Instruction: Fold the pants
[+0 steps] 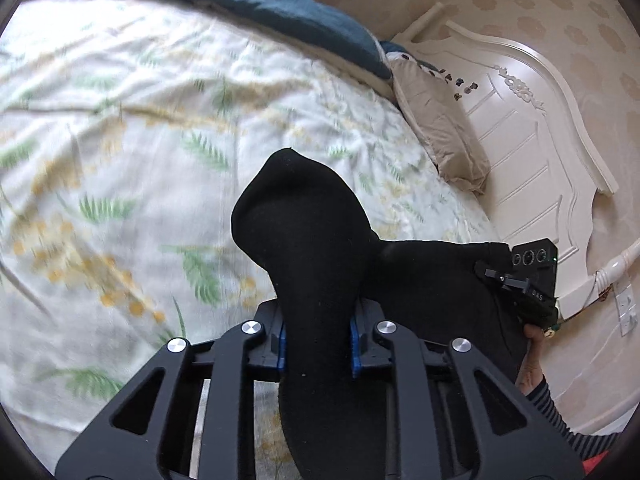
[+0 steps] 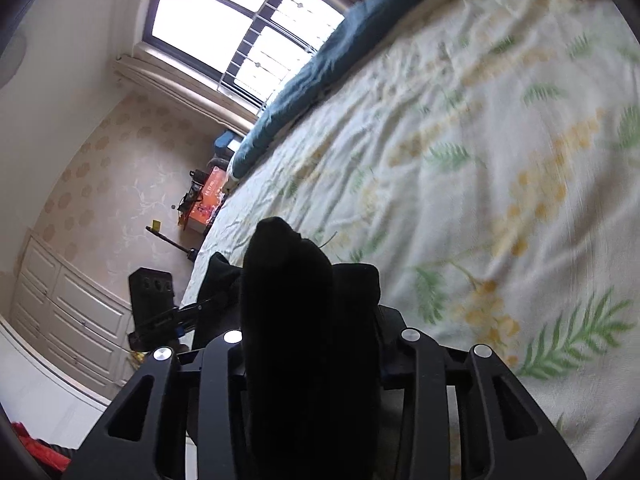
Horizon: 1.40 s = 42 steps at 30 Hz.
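The black pants (image 1: pixel 312 248) are lifted above the bed, and each gripper holds a part of them. My left gripper (image 1: pixel 318 344) is shut on a thick bunch of the black fabric, which sticks up past its blue pads (image 1: pixel 282 346). The fabric stretches right to the right gripper's body (image 1: pixel 528 276), held in a hand. In the right wrist view my right gripper (image 2: pixel 310 344) is shut on the pants (image 2: pixel 296 300); its fingertips are hidden under the fabric. The left gripper's body (image 2: pixel 154 300) shows at the left of it.
A floral bedsheet (image 1: pixel 140 152) covers the bed below. A dark teal blanket (image 1: pixel 280 4) lies along the far edge, a beige pillow (image 1: pixel 440 132) by the white headboard (image 1: pixel 532 128). A window (image 2: pixel 236 20), white cabinets (image 2: pixel 68 312) and clutter stand beyond the bed.
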Each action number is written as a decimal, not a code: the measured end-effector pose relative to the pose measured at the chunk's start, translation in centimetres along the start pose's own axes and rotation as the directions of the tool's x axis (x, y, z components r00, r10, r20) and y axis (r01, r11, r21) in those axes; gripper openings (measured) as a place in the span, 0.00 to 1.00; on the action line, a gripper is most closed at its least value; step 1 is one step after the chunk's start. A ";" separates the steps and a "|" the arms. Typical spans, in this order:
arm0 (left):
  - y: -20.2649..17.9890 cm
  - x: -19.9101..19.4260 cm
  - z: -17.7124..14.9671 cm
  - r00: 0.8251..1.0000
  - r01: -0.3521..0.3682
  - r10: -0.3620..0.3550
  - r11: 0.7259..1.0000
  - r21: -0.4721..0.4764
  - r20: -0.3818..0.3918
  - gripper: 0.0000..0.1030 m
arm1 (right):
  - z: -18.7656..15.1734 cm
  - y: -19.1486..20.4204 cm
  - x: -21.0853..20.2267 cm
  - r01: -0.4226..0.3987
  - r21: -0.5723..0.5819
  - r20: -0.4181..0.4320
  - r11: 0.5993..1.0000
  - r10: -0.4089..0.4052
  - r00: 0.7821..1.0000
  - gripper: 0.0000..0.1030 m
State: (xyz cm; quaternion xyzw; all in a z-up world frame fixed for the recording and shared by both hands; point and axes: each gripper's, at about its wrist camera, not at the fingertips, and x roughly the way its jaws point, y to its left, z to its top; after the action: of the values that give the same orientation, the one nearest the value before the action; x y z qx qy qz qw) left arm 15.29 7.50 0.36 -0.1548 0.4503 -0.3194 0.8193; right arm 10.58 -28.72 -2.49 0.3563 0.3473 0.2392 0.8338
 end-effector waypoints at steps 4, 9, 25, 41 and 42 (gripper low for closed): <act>0.2 -0.3 2.8 1.000 -0.013 0.013 1.000 0.013 0.026 0.20 | 2.6 0.4 1.5 -0.035 -0.001 0.030 0.999 0.035 0.999 0.36; 2.0 1.1 7.5 0.997 -0.069 0.069 0.998 0.007 0.033 0.20 | 6.7 0.5 5.1 -0.057 0.003 0.045 0.998 0.056 0.997 0.36; 8.0 6.2 10.1 0.994 -0.111 0.109 0.992 -0.064 -0.030 0.25 | 8.7 -5.9 10.6 -0.076 0.156 -0.015 0.985 0.079 0.997 0.35; 9.2 6.6 9.8 0.999 -0.042 0.041 0.994 -0.097 -0.008 0.31 | 7.5 -6.8 9.4 -0.104 0.140 0.008 0.985 0.104 0.995 0.35; 9.2 6.6 9.7 0.999 -0.039 0.039 0.995 -0.096 -0.007 0.31 | 7.5 -6.8 9.4 -0.106 0.140 0.008 0.984 0.106 0.994 0.35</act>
State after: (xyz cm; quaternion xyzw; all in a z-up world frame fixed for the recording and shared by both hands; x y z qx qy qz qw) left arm 29.56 9.70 -3.54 -0.1843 0.4701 -0.2818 0.8159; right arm 23.29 -30.14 -7.71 0.4322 0.3437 0.2581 0.7927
